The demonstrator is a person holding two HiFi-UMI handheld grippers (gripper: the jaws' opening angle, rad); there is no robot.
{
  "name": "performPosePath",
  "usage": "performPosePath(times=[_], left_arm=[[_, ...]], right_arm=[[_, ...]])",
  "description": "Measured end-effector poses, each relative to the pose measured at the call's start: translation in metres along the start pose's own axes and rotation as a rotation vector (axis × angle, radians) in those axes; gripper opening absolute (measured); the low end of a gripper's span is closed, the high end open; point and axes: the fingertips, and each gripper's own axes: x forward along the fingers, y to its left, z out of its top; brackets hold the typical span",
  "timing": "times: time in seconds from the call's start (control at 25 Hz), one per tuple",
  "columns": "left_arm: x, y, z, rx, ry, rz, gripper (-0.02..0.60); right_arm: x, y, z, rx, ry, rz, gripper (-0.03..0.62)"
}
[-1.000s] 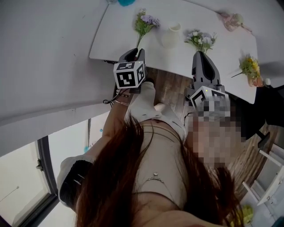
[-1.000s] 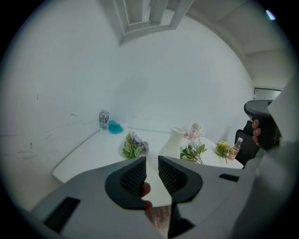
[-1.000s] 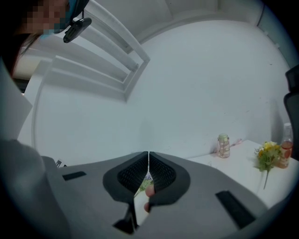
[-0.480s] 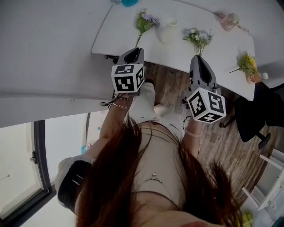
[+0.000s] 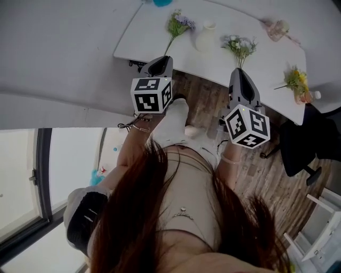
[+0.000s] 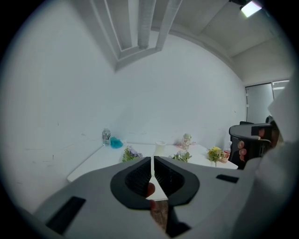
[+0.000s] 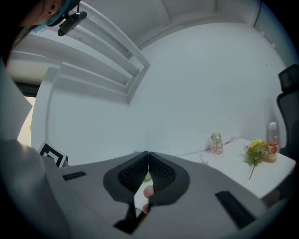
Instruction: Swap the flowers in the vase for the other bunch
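**Vase upright on the bench, both pairs of jaws closed short of it**

In the head view the lower half is filled by the person's hair point(image 5: 133, 213) and body, so most of the floor is hidden. The jaws cannot be read there, since the left gripper point(image 5: 160, 62) and the right gripper point(image 5: 238, 72) are seen from behind. A teal object point(image 5: 161, 2) is cut off by the top edge. In the left gripper view the near edge of the bench point(image 5: 149, 40) and the flower stems are masked by the gripper's own body. The vase point(image 5: 206, 36) falls outside the right gripper view. There only a scrap of green is glimpsed past the jaws, too small to be identified.

The left jaws have just been closing and are seen drawn together with nothing between them. The right jaws are pressed together, and nothing is clamped.

The vase is small, white and round-bellied, and is stood upright towards the bench's 12 o'clock side. A purple bunch point(image 5: 180, 22) is laid at its 10 o'clock and a white-and-green bunch point(image 5: 240, 45) at its 4 o'clock, both flat on the bench and apart from it. Farther off, a pink bunch point(image 5: 278, 27) is seen at 2 o'clock and a yellow bunch point(image 5: 296, 80) at 4 o'clock.
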Motion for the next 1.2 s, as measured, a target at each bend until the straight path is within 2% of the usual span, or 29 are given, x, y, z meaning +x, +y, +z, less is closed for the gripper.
performPosePath(times=[0.36, 0.76, 1.2], left_arm=[[0.002, -0.008, 0.009, 0.038, -0.007, -0.014, 0.016], [0.026, -0.033, 0.019, 0.041, -0.019, -0.090, 0.009], [0.063, -0.033, 0.032, 0.023, -0.021, -0.120, 0.009]], right_arm=[[-0.007, -0.012, -0.002, 0.015, -0.015, -0.025, 0.028], [-0.010, -0.040, 0.000, 0.048, -0.033, -0.074, 0.028], [0.015, -0.065, 0.007, -0.018, -0.032, -0.107, 0.028]])
